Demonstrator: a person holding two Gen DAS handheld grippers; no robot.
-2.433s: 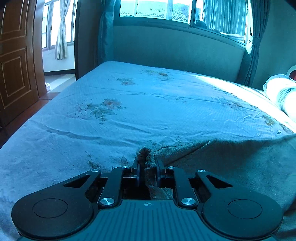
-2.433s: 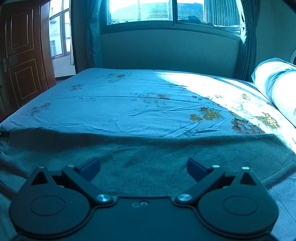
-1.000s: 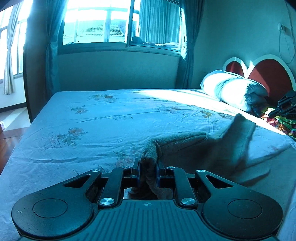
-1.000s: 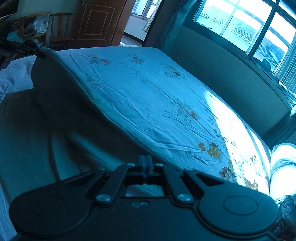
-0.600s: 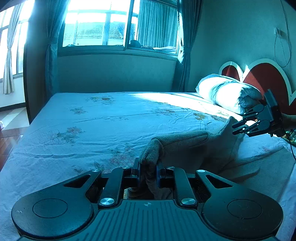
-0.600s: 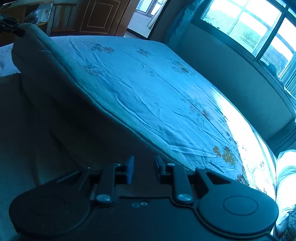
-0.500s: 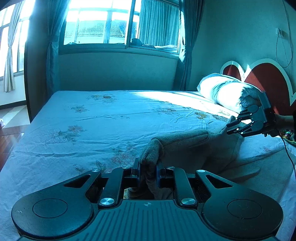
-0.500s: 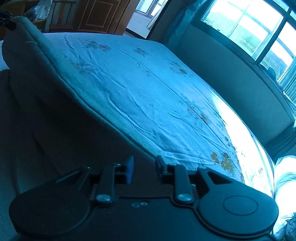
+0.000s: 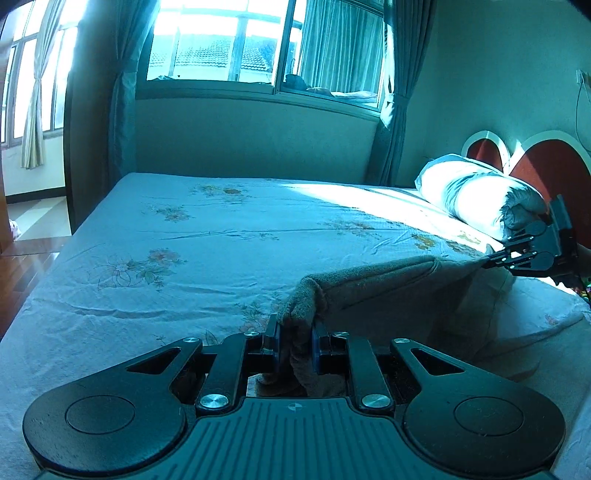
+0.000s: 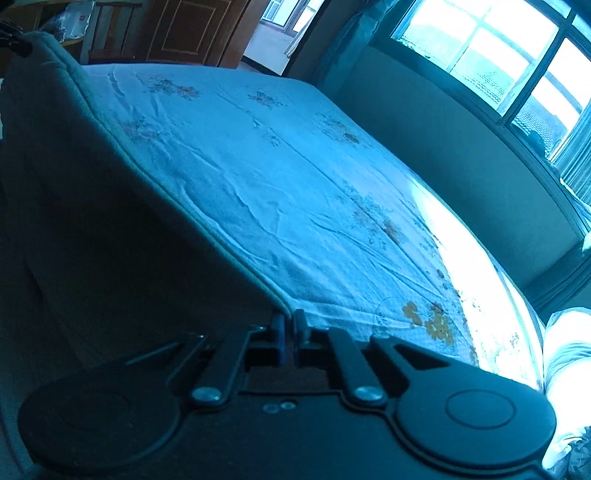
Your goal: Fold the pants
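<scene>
The grey-brown pants [image 9: 391, 284] lie on the bed, with one edge lifted and stretched between my two grippers. My left gripper [image 9: 294, 345] is shut on a bunched corner of the pants. My right gripper [image 10: 289, 332] is shut on the other end of the same edge, which runs taut up to the far left of the right wrist view [image 10: 147, 177]. In the left wrist view the right gripper [image 9: 491, 260] shows at the far right, holding the pants' edge above the sheet.
The bed has a pale floral sheet [image 9: 207, 236]. A white pillow [image 9: 476, 192] lies against the red headboard [image 9: 546, 162] at right. A window [image 9: 229, 48] with curtains is behind the bed. A wooden door [image 10: 184, 29] and floor are at the left.
My right gripper has closed on the pants' edge; half a second ago its jaws stood apart. The edge between the grippers is now pulled straighter. My left gripper still holds its corner.
</scene>
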